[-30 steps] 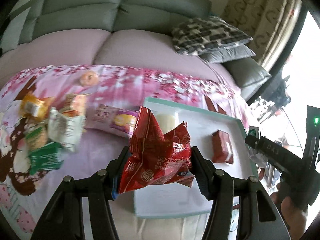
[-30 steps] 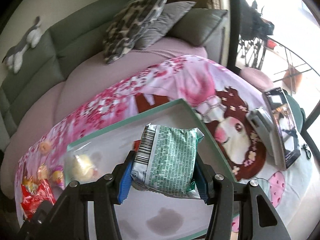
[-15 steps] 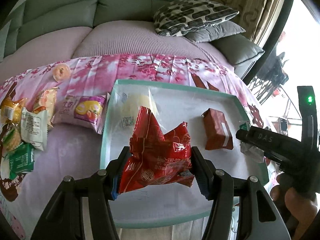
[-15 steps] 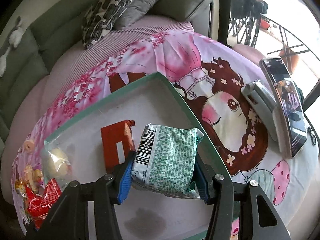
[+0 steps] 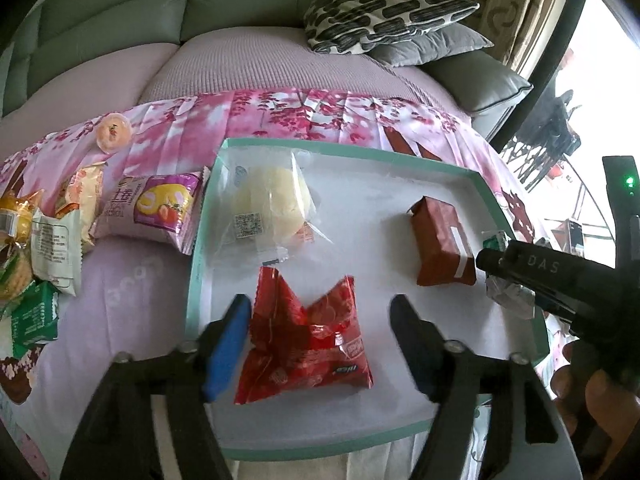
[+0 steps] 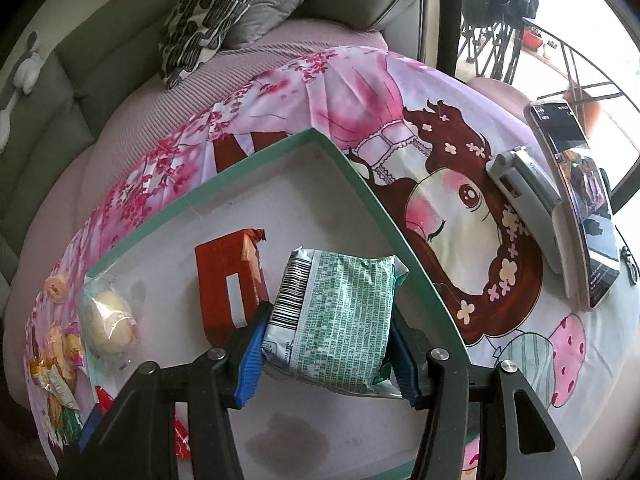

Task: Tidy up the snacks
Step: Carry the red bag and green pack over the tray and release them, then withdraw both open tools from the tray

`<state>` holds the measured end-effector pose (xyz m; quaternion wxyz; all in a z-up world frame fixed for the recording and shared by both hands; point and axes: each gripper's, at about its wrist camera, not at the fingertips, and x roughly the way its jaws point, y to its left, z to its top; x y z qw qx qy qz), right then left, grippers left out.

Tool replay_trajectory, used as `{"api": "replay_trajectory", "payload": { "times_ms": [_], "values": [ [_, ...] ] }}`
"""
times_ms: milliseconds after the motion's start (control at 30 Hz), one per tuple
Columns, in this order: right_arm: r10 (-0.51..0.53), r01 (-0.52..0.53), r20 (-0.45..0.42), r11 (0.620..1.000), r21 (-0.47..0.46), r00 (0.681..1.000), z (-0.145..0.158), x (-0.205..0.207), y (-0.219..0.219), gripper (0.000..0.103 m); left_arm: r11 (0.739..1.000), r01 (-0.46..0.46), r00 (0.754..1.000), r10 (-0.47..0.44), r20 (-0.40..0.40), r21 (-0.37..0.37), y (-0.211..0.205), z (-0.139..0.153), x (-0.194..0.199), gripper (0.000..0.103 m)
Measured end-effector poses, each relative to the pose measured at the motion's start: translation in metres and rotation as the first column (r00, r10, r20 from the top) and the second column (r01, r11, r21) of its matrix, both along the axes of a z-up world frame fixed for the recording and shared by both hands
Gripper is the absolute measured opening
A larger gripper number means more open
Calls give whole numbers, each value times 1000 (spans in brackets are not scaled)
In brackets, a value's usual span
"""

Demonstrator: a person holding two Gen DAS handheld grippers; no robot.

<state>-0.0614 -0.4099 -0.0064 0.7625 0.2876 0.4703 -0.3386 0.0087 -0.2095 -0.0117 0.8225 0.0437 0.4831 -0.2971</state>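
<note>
A big grey couch (image 5: 120,32) sits far beyond the fingers, with a spotted pillow (image 5: 384,12) on it. A pink blanket (image 5: 280,112) with flowers lies under everything.

On the blanket is a white tray (image 5: 376,196) with a green edge. It sits right under both grippers.

The left gripper (image 5: 320,344) has its jaws opening. The red bag (image 5: 308,344) lies on the tray between the two fingers. The blue pad on one side is just beside the bag, and there is a clear gap on the other side, so the pads do not squeeze it.

The right gripper (image 6: 328,344) is pressed tight on the green packet (image 6: 336,316), one pad on each side. The packet is held over the tray, next to the tray's green edge.

Just past the left fingers lies a clear bag with a pale bun (image 5: 272,204). A brown wrapped bar (image 5: 440,244) lies on the tray between the two grippers, right beside the green packet.

Off the tray, out past the blue pad of the left gripper, a purple cake pack (image 5: 156,208) touches the tray edge. More snacks (image 5: 44,248) lie in a pile farther that way.

A phone (image 6: 576,200) leans on a stand well off to the other side of the right fingers.
</note>
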Motion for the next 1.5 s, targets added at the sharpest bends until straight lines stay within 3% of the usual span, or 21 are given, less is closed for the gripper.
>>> {"api": "replay_trajectory", "payload": {
  "times_ms": [267, 333, 567, 633, 700, 767, 933, 1000, 1100, 1500],
  "values": [
    [11, -11, -8, 1000, -6, 1000, 1, 2, 2, 59, 999, -15, 999, 16, 35, -42, 8, 12, 0, 76],
    [10, -10, -7, 1000, -8, 1000, 2, 1, 3, 62, 998, -28, 998, 30, 49, -49, 12, 15, 1, 83],
    [14, -14, -10, 1000, -23, 1000, 5, 2, 4, 71, 990, -134, 985, 138, 100, -45, 29, 22, 11, 87],
    [19, -19, -13, 1000, -23, 1000, 5, 3, 5, 71, 986, -164, 981, 167, 101, -40, 35, 21, 15, 95],
    [26, -26, -17, 999, -24, 1000, 4, 4, 7, 76, 979, -199, 974, 202, 102, -34, 41, 20, 19, 95],
    [45, -45, -20, 998, -34, 999, 5, 7, 10, 86, 971, -240, 966, 241, 97, -26, 48, 18, 23, 95],
    [94, -94, 10, 995, -38, 996, 8, 15, 22, 93, 945, -326, 944, 327, 32, -35, 66, 10, 34, 95],
    [118, -118, 16, 992, -40, 993, 8, 19, 28, 103, 934, -357, 933, 358, 29, -29, 72, 8, 36, 95],
    [151, -150, 26, 988, -39, 988, 8, 24, 36, 103, 923, -383, 922, 384, 46, -11, 77, 8, 37, 102],
    [247, -240, 83, 967, -82, 965, 15, 40, 68, 103, 907, -419, 897, 409, 166, 32, 87, 19, 42, 103]
  ]
}}
